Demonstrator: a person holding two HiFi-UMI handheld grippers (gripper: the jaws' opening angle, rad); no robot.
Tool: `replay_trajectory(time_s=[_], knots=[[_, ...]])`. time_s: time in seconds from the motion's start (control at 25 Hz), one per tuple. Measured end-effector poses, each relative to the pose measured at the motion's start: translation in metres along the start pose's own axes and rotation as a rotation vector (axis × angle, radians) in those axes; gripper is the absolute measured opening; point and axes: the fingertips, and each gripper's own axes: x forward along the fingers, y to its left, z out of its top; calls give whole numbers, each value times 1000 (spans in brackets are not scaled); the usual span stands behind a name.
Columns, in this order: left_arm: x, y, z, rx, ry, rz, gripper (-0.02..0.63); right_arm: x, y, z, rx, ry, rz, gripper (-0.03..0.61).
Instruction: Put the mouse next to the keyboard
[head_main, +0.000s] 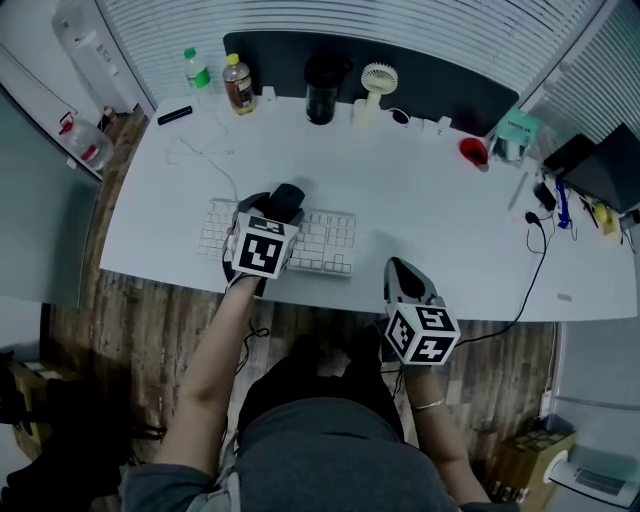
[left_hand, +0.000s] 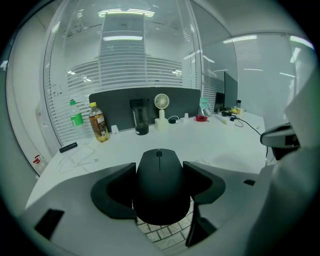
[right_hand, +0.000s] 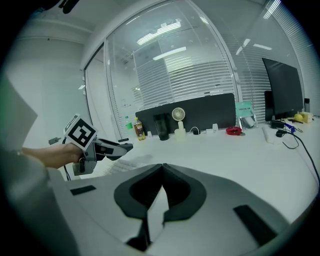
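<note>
Head view is giving only a partial look at the grasp. The marker cube of the left gripper (head_main: 278, 207) is covering the left-middle stretch of the white keyboard (head_main: 325, 240), near the centre of the frame. Only the dark front of the mouse (head_main: 290, 193) is peeking out above the cube. From this angle it is hard to tell whether the mouse is resting on the keys or hanging just over them.

Left gripper view is showing more. Both black jaws are pressing against the sides of the mouse, clamping it between them at the centre of the frame. Its scroll wheel is pointing away from the camera, and keyboard keys are showing directly beneath its rear end at the lower centre.

The right gripper (head_main: 403, 270) is sitting lower right of the keyboard in the head view, over the near edge of the white table (head_main: 430, 200). In its own view its jaw tips are meeting, with nothing between them. At the left of that view the left gripper is appearing side-on, with the mouse too dark to pick out.
</note>
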Motion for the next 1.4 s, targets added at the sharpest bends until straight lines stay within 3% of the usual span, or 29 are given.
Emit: replay_trajectory(time_s=[0.76,1.4], knots=[[9,-86,3,-147,53,194,299,-4,-104,15,-74,68,203,5],[35,-176,0,-228,78,202,299,-17,-155,12,-82,88,252,5]])
